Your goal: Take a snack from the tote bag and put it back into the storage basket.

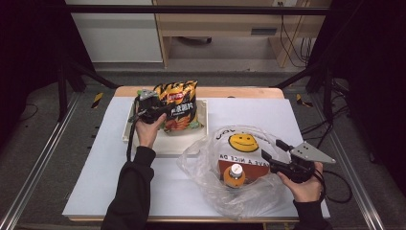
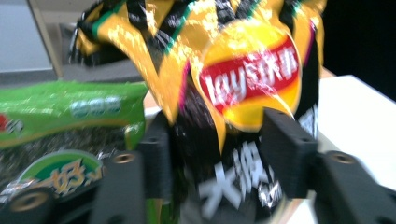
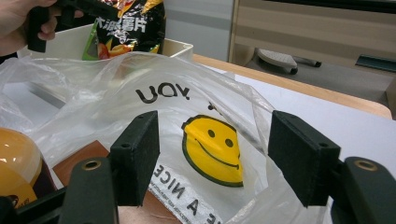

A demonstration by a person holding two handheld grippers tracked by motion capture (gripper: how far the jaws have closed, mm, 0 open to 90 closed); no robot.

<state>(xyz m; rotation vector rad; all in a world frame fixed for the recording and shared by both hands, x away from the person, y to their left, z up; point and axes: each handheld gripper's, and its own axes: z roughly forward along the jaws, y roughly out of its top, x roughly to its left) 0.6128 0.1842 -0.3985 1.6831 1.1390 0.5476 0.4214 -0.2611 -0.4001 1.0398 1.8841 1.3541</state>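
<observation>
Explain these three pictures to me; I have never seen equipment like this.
A person sits at a white table with a hand-held gripper in each hand: a two-jawed clamp worked by hand. One picture looks down from above; the other two come from cameras on the grippers, looking along their black jaws.

The left hand-held gripper has a black and yellow chip bag between its jaws, above a cream tray; whether the pads still press it is unclear. The right hand-held gripper stands open at a clear plastic bag with a smiley face, which holds an orange bottle and a brown box.
</observation>
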